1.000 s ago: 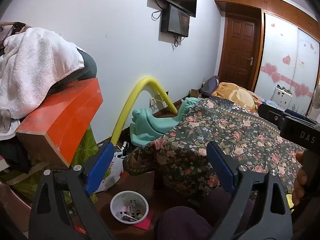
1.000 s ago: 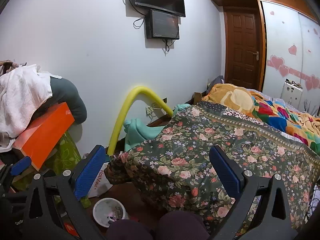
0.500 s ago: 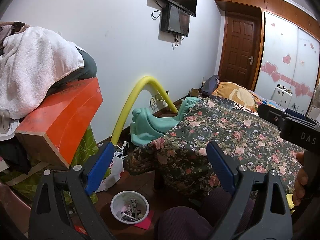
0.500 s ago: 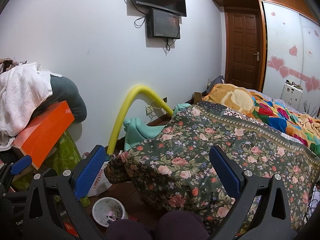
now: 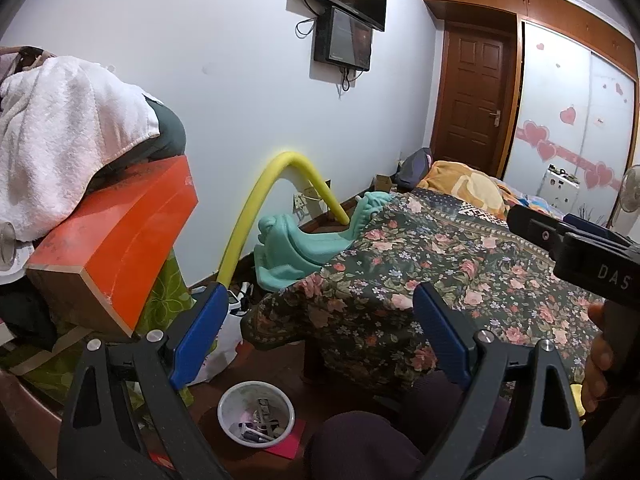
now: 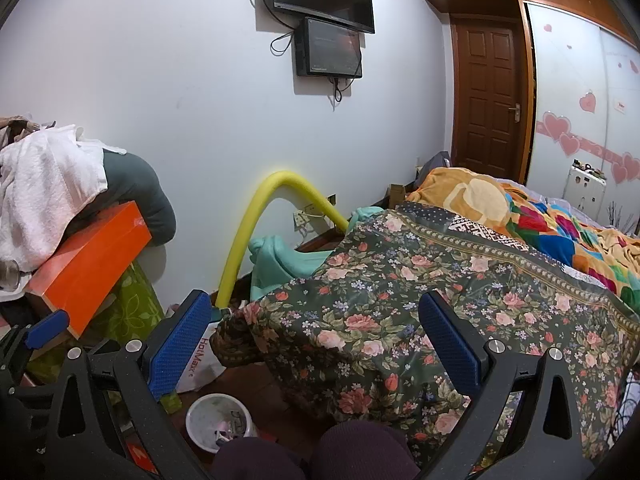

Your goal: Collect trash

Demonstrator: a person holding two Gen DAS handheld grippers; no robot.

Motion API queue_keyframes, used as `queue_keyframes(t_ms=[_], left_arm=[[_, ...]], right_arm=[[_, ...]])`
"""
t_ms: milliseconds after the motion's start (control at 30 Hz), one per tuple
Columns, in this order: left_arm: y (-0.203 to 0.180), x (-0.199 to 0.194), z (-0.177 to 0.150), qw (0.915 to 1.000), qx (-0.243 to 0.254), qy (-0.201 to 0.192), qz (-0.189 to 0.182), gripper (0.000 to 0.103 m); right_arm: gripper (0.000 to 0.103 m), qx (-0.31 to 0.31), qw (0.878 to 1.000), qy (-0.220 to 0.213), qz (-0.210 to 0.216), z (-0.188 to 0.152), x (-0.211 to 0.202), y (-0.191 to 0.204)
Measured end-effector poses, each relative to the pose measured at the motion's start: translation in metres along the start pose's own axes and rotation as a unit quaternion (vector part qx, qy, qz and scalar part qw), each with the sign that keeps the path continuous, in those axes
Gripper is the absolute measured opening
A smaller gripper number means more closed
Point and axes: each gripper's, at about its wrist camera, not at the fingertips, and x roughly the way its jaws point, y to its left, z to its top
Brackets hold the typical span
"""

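Both tools are held low over the person's dark-trousered knees [image 5: 360, 444], each spread wide with nothing between its blue-padded fingers: the left gripper [image 5: 320, 336] and the right gripper [image 6: 316, 336] hang in the air, touching nothing.

Just below and ahead of the left gripper's left finger stands a small round white plastic waste bin [image 5: 256, 412] on the dark reddish floor [image 5: 276, 364], holding a few scraps of dark and pale rubbish too small to make out. It sits on the corner of a flat pink sheet [image 5: 290, 446]. A white printed plastic bag [image 6: 198, 360] lies behind the bin.

Ahead of both tools, a dark floral bedspread [image 6: 400, 300] drapes over the bed's corner. To the left an orange-topped wooden board [image 5: 120, 232] juts out, with a white towel [image 5: 52, 132] heaped on it. Beyond them, a bent yellow foam tube [image 5: 260, 208] and a teal plastic moulded piece [image 5: 296, 248] stand by the white wall [image 5: 224, 80]. Farther off are two wall-mounted screens [image 6: 324, 12] and a brown wooden door [image 6: 488, 96].
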Motion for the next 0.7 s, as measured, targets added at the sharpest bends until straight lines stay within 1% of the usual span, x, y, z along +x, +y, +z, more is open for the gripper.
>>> queue_keyframes(t_ms=[567, 700], left_arm=[[-0.0005, -0.0031, 0.0013, 1.0, 0.003, -0.004, 0.002, 0.094], [0.0025, -0.0044, 0.0024, 1.0, -0.005, -0.008, 0.0, 0.094]], right_arm=[[0.103, 0.001, 1.0, 0.0, 0.001, -0.0001, -0.0005, -0.0014], [0.103, 0.001, 1.0, -0.002, -0.003, 0.0005, -0.0031, 0.0028]])
